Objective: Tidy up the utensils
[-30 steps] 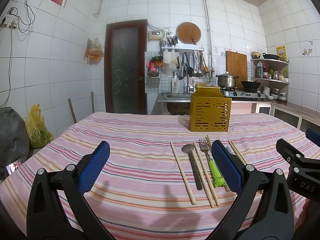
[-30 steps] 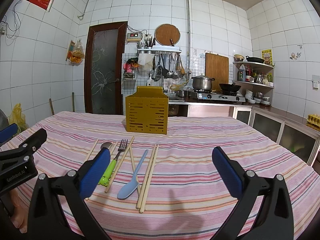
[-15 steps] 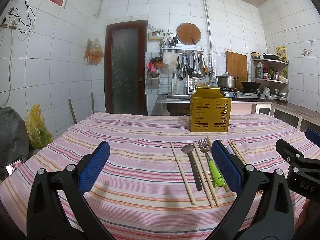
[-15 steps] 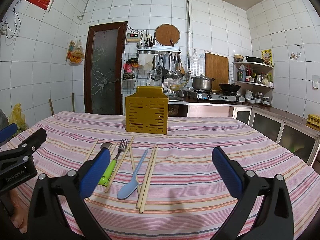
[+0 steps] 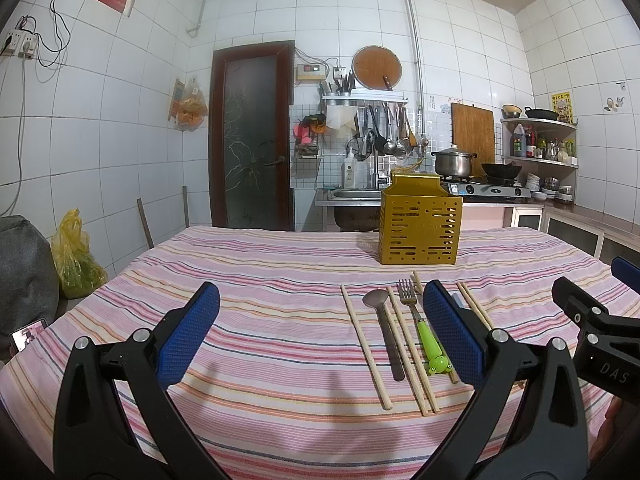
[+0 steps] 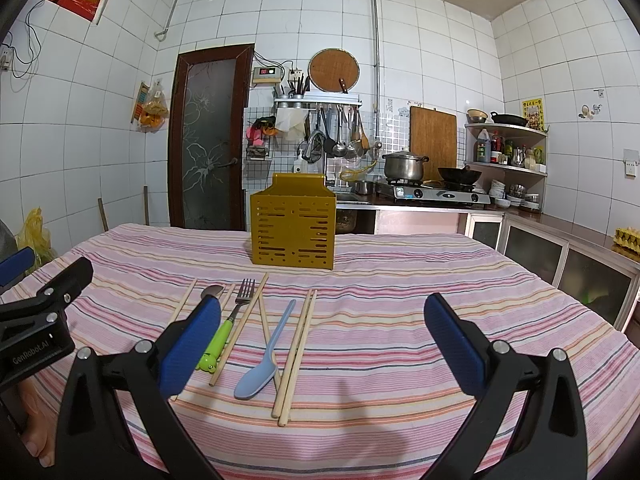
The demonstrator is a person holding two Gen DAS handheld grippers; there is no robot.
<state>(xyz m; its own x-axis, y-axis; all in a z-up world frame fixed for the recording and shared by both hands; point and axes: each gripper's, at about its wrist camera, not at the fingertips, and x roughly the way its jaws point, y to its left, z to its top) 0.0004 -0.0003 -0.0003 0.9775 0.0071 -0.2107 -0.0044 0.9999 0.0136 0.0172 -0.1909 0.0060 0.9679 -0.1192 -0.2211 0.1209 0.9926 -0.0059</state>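
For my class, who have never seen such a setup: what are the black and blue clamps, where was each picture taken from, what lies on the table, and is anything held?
No robot here: a person holds a two-finger gripper in each hand, each with a camera looking along its fingers. One picture is from the left gripper, one from the right gripper. Both are open and hold nothing. On the striped tablecloth lie chopsticks, a green-handled fork, a metal spoon and a blue spoon, in front of a yellow slotted holder.

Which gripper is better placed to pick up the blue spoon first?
Right. The blue spoon lies between the open right gripper's fingers, while the left gripper's own finger hides it.
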